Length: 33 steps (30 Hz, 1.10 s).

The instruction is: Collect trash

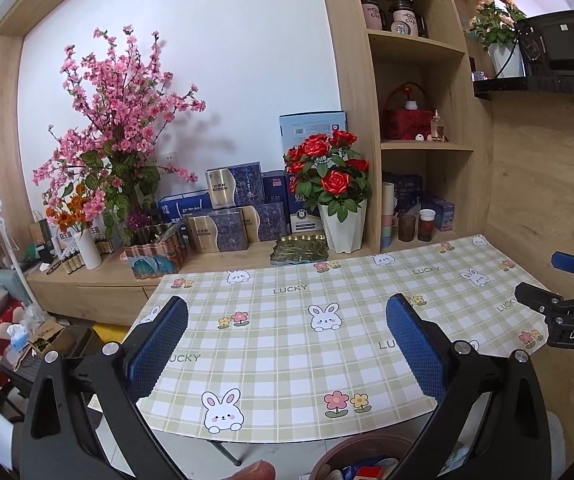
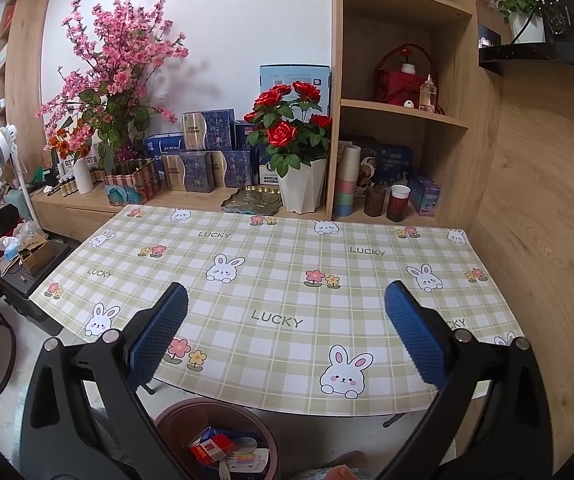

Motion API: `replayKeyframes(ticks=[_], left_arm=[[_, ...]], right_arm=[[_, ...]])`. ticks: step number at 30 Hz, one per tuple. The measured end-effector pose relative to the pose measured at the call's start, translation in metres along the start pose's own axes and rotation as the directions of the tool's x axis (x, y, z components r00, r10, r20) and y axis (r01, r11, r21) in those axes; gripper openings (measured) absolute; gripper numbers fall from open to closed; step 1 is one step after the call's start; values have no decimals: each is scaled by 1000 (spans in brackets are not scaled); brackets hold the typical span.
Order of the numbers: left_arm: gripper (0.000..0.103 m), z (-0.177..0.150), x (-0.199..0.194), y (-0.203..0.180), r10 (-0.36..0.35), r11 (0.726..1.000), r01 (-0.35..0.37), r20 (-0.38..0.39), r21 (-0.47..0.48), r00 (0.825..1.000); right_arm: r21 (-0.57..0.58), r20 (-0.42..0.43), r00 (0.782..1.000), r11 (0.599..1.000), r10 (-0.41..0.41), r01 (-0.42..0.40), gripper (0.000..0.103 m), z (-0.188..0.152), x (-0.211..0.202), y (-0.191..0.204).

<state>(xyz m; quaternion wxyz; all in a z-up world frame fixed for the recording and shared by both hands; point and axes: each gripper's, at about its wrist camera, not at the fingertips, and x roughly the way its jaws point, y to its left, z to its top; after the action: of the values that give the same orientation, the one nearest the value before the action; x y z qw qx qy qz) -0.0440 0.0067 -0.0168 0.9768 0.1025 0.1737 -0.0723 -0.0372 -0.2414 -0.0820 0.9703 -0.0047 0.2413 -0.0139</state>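
A brown round bin (image 2: 175, 416) stands on the floor under the table's near edge, holding a red and blue carton (image 2: 211, 446) and other wrappers; its rim (image 1: 351, 446) also shows low in the left wrist view. My left gripper (image 1: 287, 320) hangs open over the checked tablecloth (image 1: 287, 344) with nothing between its blue pads. My right gripper (image 2: 287, 316) is open too, above the tablecloth (image 2: 287, 264), empty. The right gripper (image 1: 555, 280) appears at the right edge of the left wrist view, its jaws apart.
Behind the table runs a wooden ledge with a pot of red roses (image 2: 291, 136), a pink blossom arrangement (image 2: 115, 72), blue and gold boxes (image 2: 203, 148) and a green tray (image 2: 253, 200). Shelves at right hold cups (image 2: 399, 200). A fan (image 2: 1, 142) and clutter stand at left.
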Motion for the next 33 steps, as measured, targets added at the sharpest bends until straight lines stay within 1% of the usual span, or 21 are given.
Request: replayKeyframes(ticks=[12,22,33], left_arm=[[97,-1,0,-2,1,1000,-1,-10,6,1000],[97,-3,-5,-6,-7,1000,7,6,21,1000],[97,-4,-6,-7,3,999,-4,8,37,1000]], right_arm=[[0,1,1000,1000,-1,1,97,1,0,0],[1,0,1000,1000,-2,2,97,1,-1,1],[-2,-5,1000,1000,-1,1,97,1,-4,2]])
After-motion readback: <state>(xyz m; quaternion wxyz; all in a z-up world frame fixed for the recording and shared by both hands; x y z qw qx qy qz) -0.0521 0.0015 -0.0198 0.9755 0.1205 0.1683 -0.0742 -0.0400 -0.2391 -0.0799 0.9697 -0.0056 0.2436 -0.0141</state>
